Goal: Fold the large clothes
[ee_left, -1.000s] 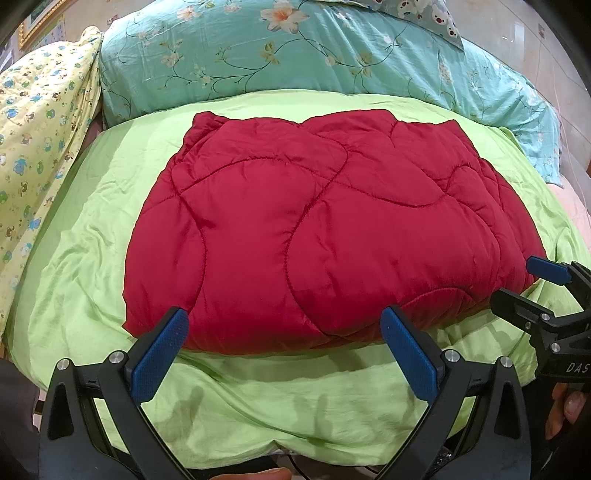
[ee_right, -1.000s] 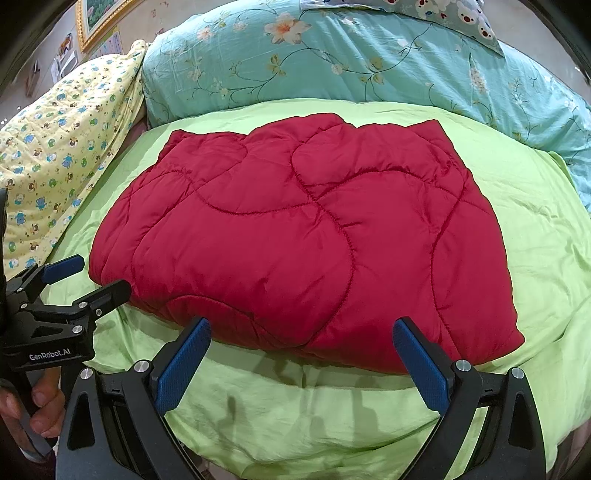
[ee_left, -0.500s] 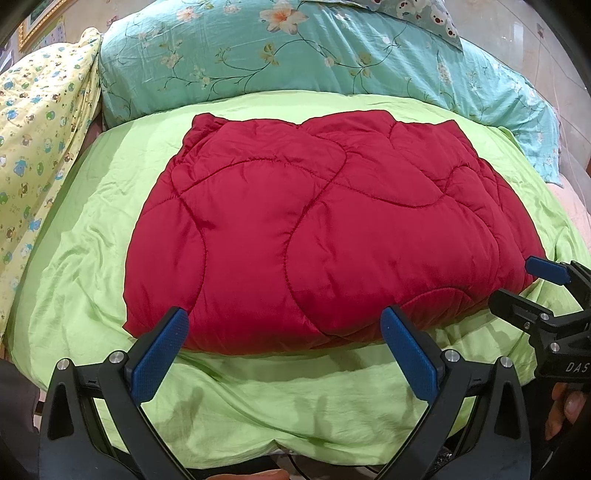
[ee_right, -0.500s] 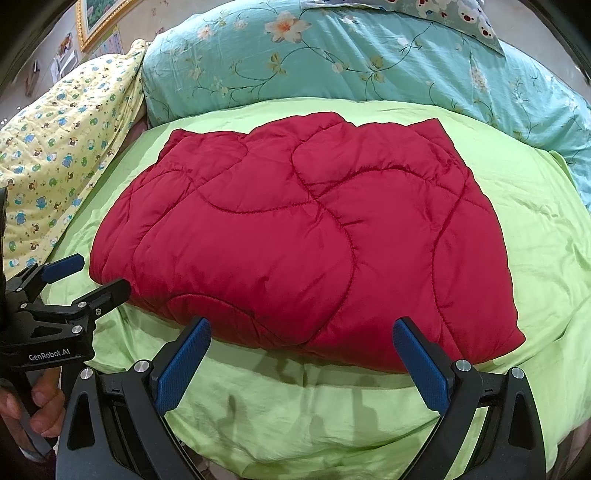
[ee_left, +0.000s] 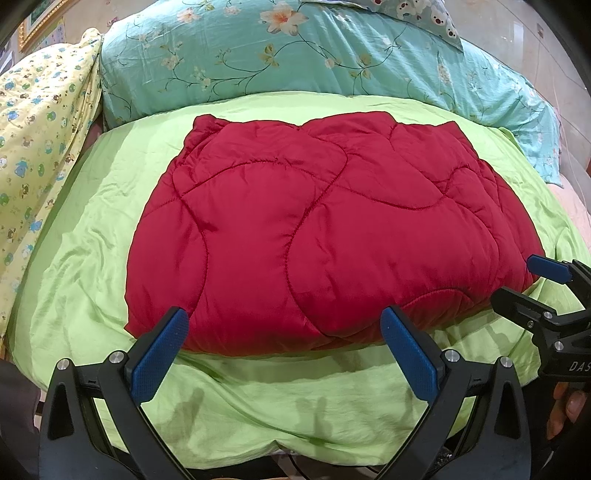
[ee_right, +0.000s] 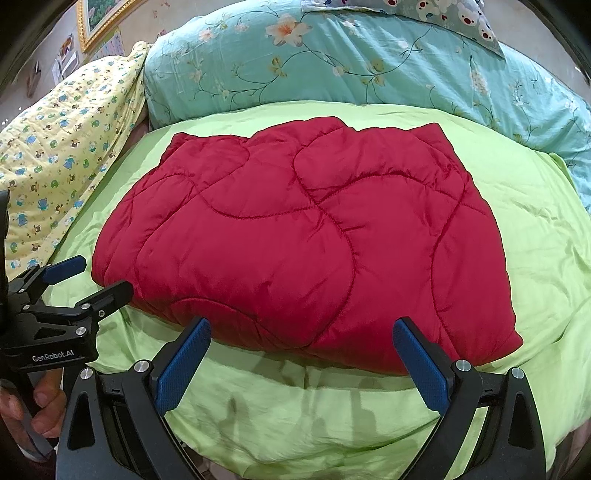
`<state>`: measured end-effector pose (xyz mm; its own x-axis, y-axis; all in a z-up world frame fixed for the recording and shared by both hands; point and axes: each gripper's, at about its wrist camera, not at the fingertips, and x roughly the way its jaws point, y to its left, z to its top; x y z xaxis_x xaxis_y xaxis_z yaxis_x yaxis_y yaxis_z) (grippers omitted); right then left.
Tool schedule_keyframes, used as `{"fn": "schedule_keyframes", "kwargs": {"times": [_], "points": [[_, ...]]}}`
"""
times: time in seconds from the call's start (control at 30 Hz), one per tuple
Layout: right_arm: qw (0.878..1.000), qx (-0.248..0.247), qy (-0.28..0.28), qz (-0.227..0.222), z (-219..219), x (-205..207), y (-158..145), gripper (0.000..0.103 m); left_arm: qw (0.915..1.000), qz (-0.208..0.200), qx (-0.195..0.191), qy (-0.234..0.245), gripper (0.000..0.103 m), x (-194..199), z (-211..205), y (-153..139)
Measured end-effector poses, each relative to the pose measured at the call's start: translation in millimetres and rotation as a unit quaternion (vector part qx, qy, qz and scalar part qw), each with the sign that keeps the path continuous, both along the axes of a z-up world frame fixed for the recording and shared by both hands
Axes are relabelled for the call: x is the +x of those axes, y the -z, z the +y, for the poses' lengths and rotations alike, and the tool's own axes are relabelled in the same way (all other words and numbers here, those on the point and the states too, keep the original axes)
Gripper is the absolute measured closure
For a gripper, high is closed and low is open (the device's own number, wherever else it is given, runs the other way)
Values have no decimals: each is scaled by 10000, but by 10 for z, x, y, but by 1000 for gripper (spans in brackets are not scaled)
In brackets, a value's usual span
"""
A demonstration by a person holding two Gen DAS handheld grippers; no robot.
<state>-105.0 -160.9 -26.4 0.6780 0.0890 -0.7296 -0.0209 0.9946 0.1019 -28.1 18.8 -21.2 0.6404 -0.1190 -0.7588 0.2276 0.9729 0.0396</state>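
Quilting in curved seams covers the folded red padded garment (ee_left: 321, 236), which lies flat in the middle of the lime-green bedspread (ee_left: 92, 229). The left tool (ee_left: 284, 354) and the right tool (ee_right: 301, 360) hover just short of its near edge, both spread wide, empty. Behind lies a teal floral pillow (ee_right: 369, 62).

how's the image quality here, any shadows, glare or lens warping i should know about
Left wrist view: strong fisheye bowing with dark vignette corners; the left gripper casts soft finger shadows on the green sheet; the red quilted garment is sharp, with a mild sheen. Right wrist view: same warping; shadows fall below the right gripper, and the framed picture near the rim looks stretched.
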Motion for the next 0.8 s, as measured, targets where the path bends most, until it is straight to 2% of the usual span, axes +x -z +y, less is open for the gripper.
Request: {"fn": "schedule_keyframes", "kwargs": {"times": [0.8], "points": [[10000,28,-5,-64,-7,-8,-55,3,9999,-81,96,-24,0,-1,-12,-19]]}}
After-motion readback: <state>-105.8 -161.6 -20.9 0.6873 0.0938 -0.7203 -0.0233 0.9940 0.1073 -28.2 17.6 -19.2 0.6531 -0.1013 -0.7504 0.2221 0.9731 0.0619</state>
